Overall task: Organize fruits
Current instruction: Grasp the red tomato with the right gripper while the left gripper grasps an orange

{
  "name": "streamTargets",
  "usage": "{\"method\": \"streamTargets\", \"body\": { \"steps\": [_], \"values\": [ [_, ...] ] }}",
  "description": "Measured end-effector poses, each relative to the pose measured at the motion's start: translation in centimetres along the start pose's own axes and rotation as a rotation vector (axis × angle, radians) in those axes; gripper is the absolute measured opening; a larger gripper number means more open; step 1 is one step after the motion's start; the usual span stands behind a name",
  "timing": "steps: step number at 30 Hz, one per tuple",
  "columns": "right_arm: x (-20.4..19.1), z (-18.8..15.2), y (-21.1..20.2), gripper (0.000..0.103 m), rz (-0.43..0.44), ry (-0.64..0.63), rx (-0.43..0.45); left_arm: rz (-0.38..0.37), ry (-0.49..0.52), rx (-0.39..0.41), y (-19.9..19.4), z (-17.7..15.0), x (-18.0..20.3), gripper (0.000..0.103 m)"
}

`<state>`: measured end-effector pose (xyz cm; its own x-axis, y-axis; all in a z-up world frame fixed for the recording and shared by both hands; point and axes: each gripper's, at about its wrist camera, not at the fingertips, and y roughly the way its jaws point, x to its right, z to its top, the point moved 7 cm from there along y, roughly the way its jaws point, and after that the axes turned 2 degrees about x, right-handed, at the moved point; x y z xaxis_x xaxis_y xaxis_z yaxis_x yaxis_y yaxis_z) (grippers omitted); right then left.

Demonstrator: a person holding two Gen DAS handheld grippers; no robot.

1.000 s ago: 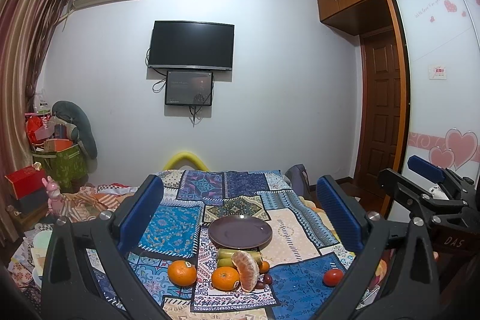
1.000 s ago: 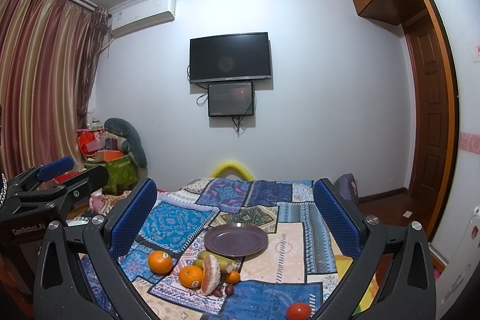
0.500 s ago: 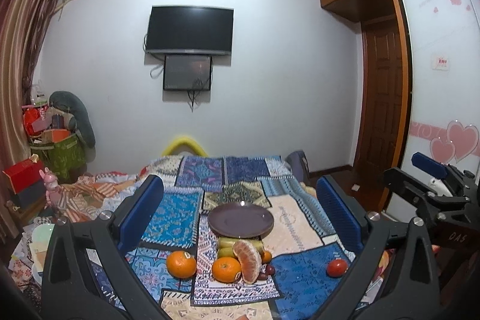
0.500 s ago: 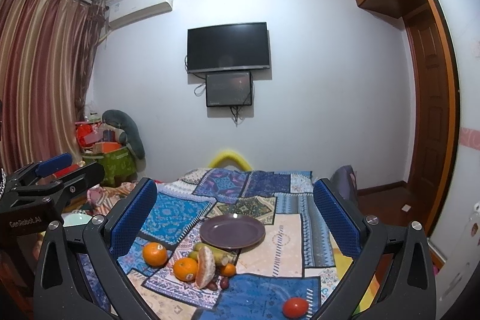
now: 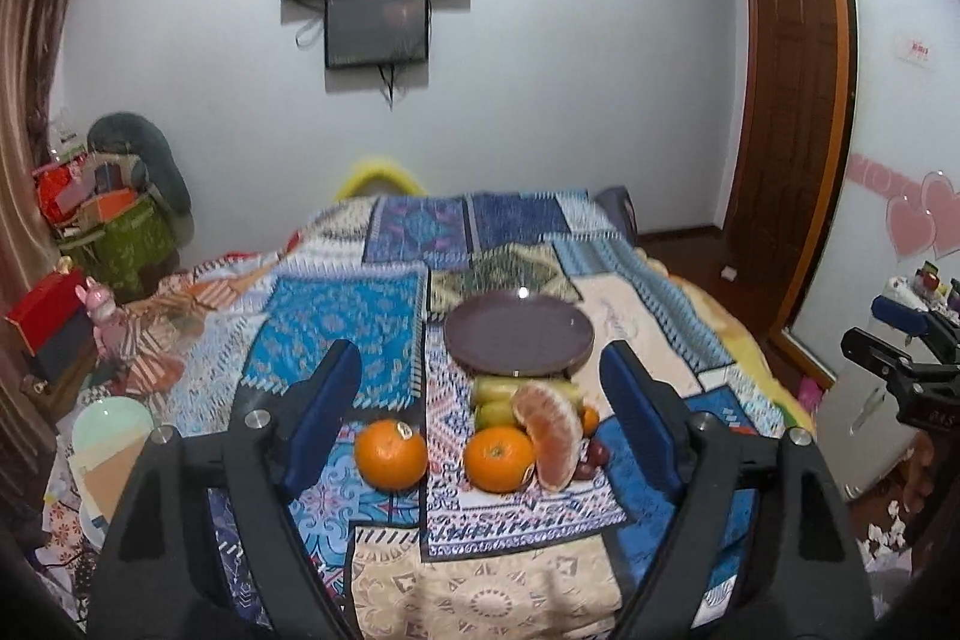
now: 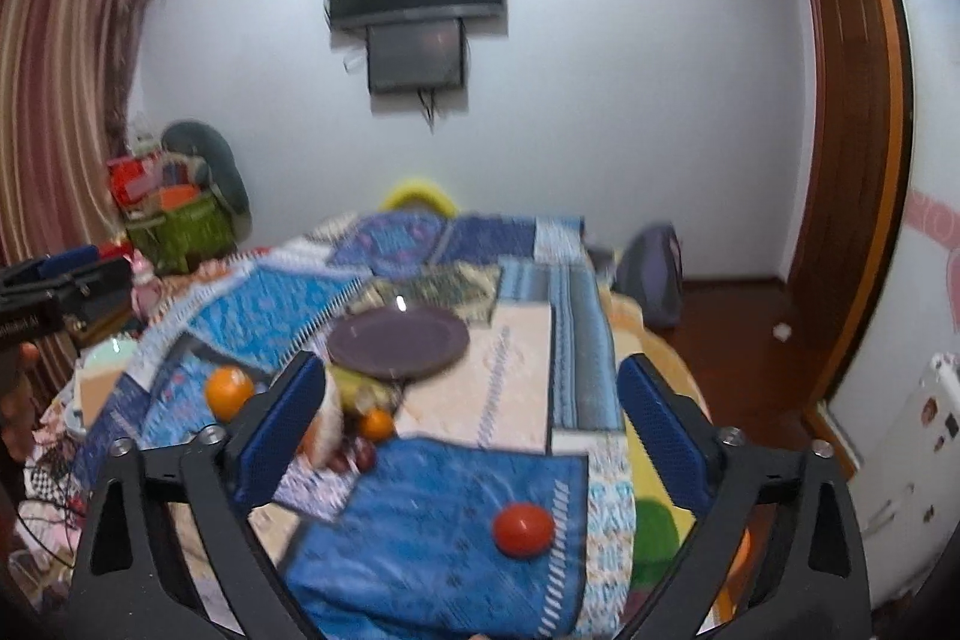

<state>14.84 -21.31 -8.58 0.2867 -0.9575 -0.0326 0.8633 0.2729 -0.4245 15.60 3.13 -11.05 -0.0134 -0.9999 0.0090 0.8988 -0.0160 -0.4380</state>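
Note:
An empty purple plate (image 5: 519, 334) lies on the patchwork cloth (image 5: 342, 316). In front of it sit yellow-green fruit (image 5: 501, 394), a peeled citrus half (image 5: 549, 436), two oranges (image 5: 390, 453) (image 5: 499, 459), a small orange (image 5: 591, 419) and dark red berries (image 5: 591, 454). My left gripper (image 5: 480, 364) hovers over this pile, its jaws closing with nothing between the pads. A red tomato (image 6: 523, 529) lies alone nearer the cloth's front right. My right gripper (image 6: 471, 379) hangs above the cloth beyond the tomato, jaws closing on nothing. The plate (image 6: 399, 343) and one orange (image 6: 229, 391) show there too.
A pale green dish (image 5: 111, 424) and boxes crowd the left edge. A green object (image 6: 660, 538) sits at the cloth's right rim. A grey bag (image 6: 651, 280) stands behind, a wooden door (image 5: 786, 112) and a white appliance (image 6: 900, 490) to the right.
Both grippers have dropped, tipped downward and come closer to the fruit. Their jaws stand narrower than before. The fruit and the plate have not moved.

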Motion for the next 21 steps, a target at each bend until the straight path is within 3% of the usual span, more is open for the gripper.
{"method": "streamTargets", "body": {
  "steps": [3,6,8,10,16,21],
  "values": [
    [1.3,-1.5,1.1,0.079,0.005,0.025,-0.077,-0.009,0.002,-0.045,1.3,-0.7,-0.5,0.078],
    [2.3,-3.2,2.2,0.065,0.001,0.029,-0.149,-0.039,-0.004,-0.104,3.0,-1.5,-0.7,0.067],
    [2.8,-4.2,3.1,0.053,0.003,0.03,-0.196,-0.074,0.004,-0.144,4.1,-2.1,-0.6,0.044],
    [3.1,-5.1,3.8,0.043,0.026,0.046,-0.245,-0.1,0.014,-0.182,5.2,-2.7,-0.2,0.037],
    [4.2,-8.1,5.9,0.041,0.039,0.106,-0.346,-0.121,0.025,-0.27,8.0,-4.6,0.2,0.037],
    [4.7,-9.5,7.3,0.041,0.042,0.128,-0.4,-0.143,0.014,-0.401,11.0,-6.9,0.1,0.04]
  ]
}}
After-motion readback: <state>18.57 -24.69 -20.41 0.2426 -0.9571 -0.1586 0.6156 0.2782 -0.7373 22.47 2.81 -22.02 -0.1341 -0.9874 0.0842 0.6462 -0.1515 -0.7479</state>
